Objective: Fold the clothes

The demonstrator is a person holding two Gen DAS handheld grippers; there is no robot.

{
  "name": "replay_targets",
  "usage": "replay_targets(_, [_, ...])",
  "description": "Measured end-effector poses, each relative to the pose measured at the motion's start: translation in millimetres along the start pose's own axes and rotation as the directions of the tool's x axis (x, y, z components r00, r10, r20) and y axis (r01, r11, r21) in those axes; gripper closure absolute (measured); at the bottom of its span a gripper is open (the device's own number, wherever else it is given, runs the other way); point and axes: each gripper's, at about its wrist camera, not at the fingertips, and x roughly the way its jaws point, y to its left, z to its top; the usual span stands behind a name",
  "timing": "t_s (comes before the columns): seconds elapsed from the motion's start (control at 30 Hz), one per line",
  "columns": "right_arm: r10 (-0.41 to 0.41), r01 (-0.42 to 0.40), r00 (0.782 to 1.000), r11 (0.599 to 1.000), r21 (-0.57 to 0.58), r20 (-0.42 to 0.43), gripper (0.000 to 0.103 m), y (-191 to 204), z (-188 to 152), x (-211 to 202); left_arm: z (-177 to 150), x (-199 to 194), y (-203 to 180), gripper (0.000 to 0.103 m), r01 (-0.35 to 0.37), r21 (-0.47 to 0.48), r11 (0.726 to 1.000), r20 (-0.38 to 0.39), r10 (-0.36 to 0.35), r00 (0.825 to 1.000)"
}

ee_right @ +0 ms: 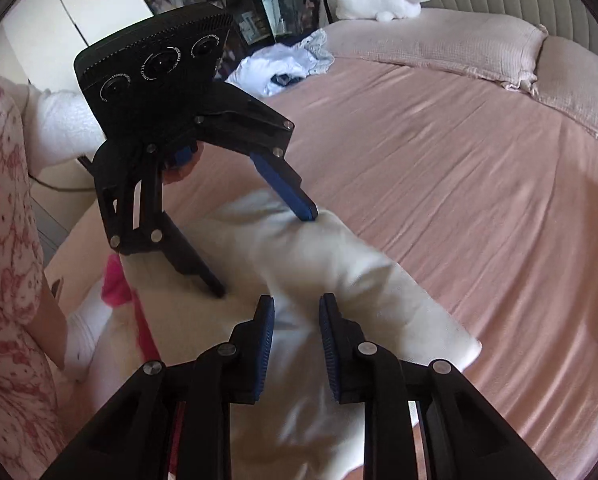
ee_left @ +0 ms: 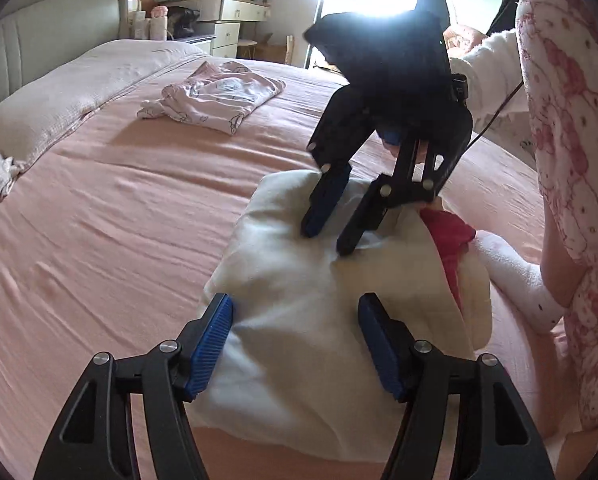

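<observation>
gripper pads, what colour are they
Blue, ribbed pads; clearest in the left wrist view.

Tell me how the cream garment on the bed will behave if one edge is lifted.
The cream garment would likely droop and unfold, since it lies soft and creased on the pink sheet. It probably feels light, as it looks thin. The red piece tucked into it may slide out.
</observation>
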Motion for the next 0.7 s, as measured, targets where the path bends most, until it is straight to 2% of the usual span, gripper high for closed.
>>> replay_targets(0.07, [-0.005, 0.005, 1.0, 1.0, 0.031, -0.01, 0.085, -5, -15, -12, -14, -14, 9, 0.04, 0.001, -0.066, 0.998, 0.008, -0.001, 1.0])
replay_targets(0.17, [-0.013, 0.017, 0.999, 0.995, 0.098, -0.042, 0.085, -10, -31, -31, -20, -31, 10, 0.04, -0.017, -0.096, 0.995, -0.028, 0.014, 1.0])
replay_targets(0.2, [-0.018, 0.025, 0.998, 0.993, 0.118, -0.057, 0.085, -11, -35, -37, -18, -37, 13, 0.041, -0.012, -0.139, 0.99, -0.033, 0.007, 0.999])
replay_targets(0.23, [-0.007, 0.017, 0.998, 0.985, 0.17, -0.062, 0.082, -15, -38, -44, -18, -44, 18, 0.041, 0.003, -0.203, 0.979, 0.001, -0.002, 1.0])
replay_targets(0.27, [0.009, -0.001, 0.999, 0.972, 0.235, -0.036, 0.081, -20, -38, -53, -17, -51, 24, 0.041, 0.02, -0.268, 0.963, 0.039, -0.009, 0.999])
replay_targets(0.33, [0.015, -0.051, 0.995, 0.932, 0.358, 0.102, 0.081, -32, -40, -78, -13, -57, 24, 0.041, 0.032, -0.331, 0.943, 0.131, 0.012, 0.991])
replay_targets(0.37, [0.022, -0.094, 0.985, 0.903, 0.42, 0.173, 0.081, -37, -38, -84, -10, -59, 23, 0.041, 0.04, -0.361, 0.932, 0.176, 0.026, 0.984])
replay_targets(0.4, [0.027, -0.144, 0.97, 0.867, 0.477, 0.243, 0.081, -42, -36, -87, -7, -49, 18, 0.041, 0.028, -0.354, 0.935, 0.17, 0.035, 0.985])
replay_targets(0.43, [0.036, -0.176, 0.959, 0.851, 0.494, 0.28, 0.081, -42, -31, -82, -4, -39, 12, 0.041, 0.014, -0.345, 0.939, 0.16, 0.044, 0.986])
replay_targets(0.47, [0.047, -0.203, 0.95, 0.842, 0.5, 0.308, 0.081, -40, -25, -75, -3, -24, 3, 0.041, -0.021, -0.308, 0.951, 0.118, 0.06, 0.991])
replay_targets(0.53, [0.036, -0.13, 0.974, 0.897, 0.422, 0.222, 0.081, -26, -19, -56, -16, -25, -5, 0.041, -0.076, -0.244, 0.967, 0.088, 0.1, 0.991])
replay_targets(0.63, [-0.003, -0.009, 0.998, 0.983, 0.185, 0.066, 0.081, 5, -35, -30, -36, -27, -17, 0.039, -0.154, -0.145, 0.977, 0.051, 0.163, 0.985])
replay_targets(0.7, [-0.006, 0.0, 0.999, 0.983, 0.181, 0.032, 0.085, -3, -53, -43, -48, -40, -7, 0.038, -0.16, -0.163, 0.974, -0.011, 0.161, 0.987])
